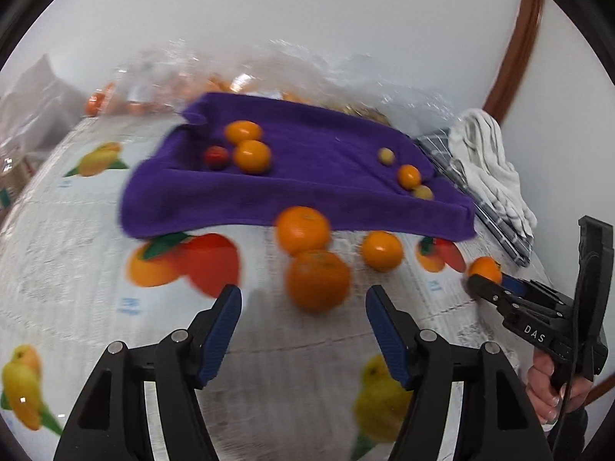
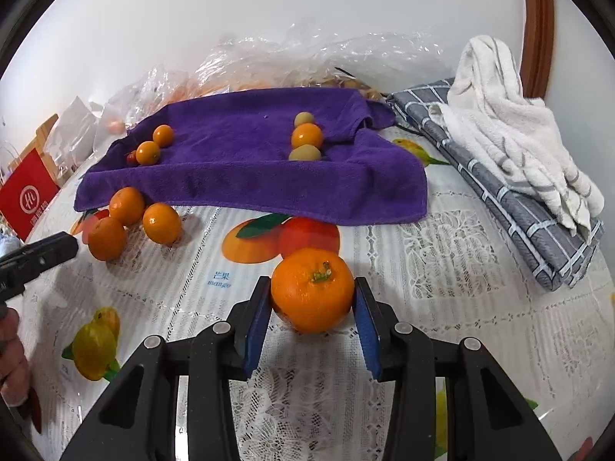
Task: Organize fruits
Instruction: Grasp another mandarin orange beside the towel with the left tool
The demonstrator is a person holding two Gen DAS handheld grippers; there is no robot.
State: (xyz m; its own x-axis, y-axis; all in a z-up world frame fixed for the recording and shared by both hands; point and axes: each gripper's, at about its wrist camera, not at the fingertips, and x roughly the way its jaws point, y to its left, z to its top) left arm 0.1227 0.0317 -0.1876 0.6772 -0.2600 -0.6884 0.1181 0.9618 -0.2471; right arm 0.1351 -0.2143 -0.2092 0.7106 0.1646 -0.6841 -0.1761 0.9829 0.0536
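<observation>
My right gripper point(image 2: 312, 299) is shut on a large orange point(image 2: 312, 295) with a green stem, just above the tablecloth; it also shows in the left wrist view point(image 1: 485, 269). My left gripper point(image 1: 303, 303) is open and empty, with an orange point(image 1: 318, 281) just ahead between its fingers and two more oranges point(image 1: 303, 230) point(image 1: 381, 250) behind it. A purple towel point(image 2: 246, 169) lies further back. On it sit two small oranges and a red fruit at the left point(image 2: 148, 152), and an orange with two yellow-green fruits at the right point(image 2: 306, 136).
A folded grey checked cloth point(image 2: 511, 207) with a white towel point(image 2: 511, 130) on it lies at the right. Clear plastic bags point(image 2: 292, 61) with fruit sit behind the purple towel. A red box point(image 2: 29, 196) stands at the far left. The tablecloth point(image 2: 442, 269) has printed fruit pictures.
</observation>
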